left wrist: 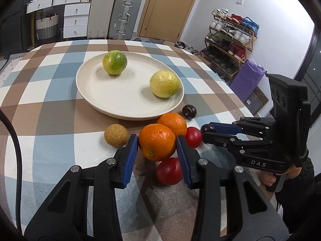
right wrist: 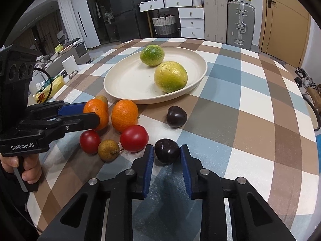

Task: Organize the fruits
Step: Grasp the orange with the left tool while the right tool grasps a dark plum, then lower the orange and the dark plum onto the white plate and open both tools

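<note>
While my left gripper point(left wrist: 157, 143) has its blue pads pressed against both sides of the nearer orange point(left wrist: 157, 142), clamped on it, my right gripper point(right wrist: 167, 153) stands apart around a dark plum point(right wrist: 167, 151), with a sliver of gap showing at each pad. In the left view, a second orange point(left wrist: 172, 123) touches the held one at one o'clock, a red fruit point(left wrist: 169, 171) sits at five o'clock beneath it, another red fruit point(left wrist: 193, 137) lies at three o'clock, and a tan round fruit point(left wrist: 116, 135) at nine o'clock. A second plum point(right wrist: 176, 116) rests on the checked tablecloth point(right wrist: 250, 108) at twelve o'clock from my right gripper. Farther out, the cream plate point(left wrist: 120, 108) carries a green speckled fruit point(left wrist: 114, 62) and a yellow-green one point(left wrist: 164, 84), well apart.
</note>
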Tool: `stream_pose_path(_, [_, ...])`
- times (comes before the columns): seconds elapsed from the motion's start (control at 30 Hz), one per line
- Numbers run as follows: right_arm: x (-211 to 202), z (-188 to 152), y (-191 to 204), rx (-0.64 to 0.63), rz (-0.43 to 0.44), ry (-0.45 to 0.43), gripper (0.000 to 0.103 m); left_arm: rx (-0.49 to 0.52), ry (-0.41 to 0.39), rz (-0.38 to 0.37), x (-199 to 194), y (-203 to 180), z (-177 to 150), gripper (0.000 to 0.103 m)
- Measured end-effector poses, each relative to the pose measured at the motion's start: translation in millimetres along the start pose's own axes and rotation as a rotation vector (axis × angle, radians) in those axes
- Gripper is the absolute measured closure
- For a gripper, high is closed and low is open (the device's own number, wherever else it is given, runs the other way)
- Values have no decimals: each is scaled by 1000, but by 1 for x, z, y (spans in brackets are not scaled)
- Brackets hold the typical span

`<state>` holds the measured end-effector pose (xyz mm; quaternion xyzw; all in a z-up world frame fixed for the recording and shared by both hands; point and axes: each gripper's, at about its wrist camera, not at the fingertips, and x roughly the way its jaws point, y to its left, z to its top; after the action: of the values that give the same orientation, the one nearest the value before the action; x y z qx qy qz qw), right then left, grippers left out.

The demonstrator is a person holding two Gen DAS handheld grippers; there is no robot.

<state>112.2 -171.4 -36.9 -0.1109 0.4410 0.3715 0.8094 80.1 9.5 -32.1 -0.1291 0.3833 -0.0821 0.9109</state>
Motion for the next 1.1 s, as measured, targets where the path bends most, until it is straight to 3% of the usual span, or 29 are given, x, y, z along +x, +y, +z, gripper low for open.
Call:
stream_pose_path(0.33, [-16,0,1,9,-9,-63,77,-12,-57,12,-17,5,4,67])
stream_pose_path(0.67, [-37,13,8,6,6,-155,77,3,-134,73,-40,10,20,67])
stream_pose_path(1.1, [-32,39,9,10,42,-215,77,31,-183,119,-36,20,51,67])
